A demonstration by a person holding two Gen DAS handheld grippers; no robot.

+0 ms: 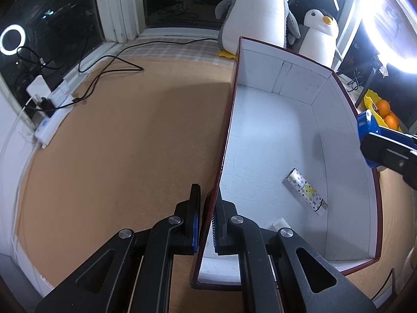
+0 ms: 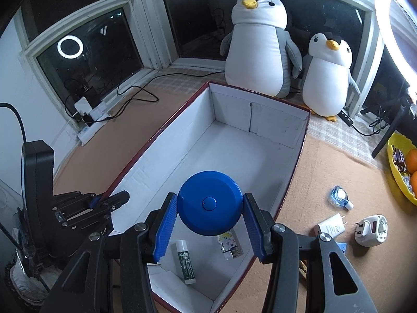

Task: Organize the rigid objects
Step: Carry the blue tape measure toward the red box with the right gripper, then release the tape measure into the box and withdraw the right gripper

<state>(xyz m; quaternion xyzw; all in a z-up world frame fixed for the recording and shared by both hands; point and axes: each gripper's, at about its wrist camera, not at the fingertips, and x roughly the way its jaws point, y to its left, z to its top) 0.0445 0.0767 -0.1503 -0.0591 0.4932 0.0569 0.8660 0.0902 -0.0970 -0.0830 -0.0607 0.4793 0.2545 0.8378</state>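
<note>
Your right gripper (image 2: 210,217) grips the blue round case (image 2: 209,203) above the box (image 2: 299,154), not yet dropped. Your left gripper (image 1: 207,224) pinches the box wall. Two items lie inside already; the charger (image 2: 331,226), plug (image 2: 371,230) and small bottle (image 2: 341,197) wait on the bench (image 2: 325,274).

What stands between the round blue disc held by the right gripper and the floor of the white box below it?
Nothing visible blocks it. The round blue disc hangs over the open white box; a patterned lighter and a small tube lie on the floor near the front end, beneath the disc.
</note>
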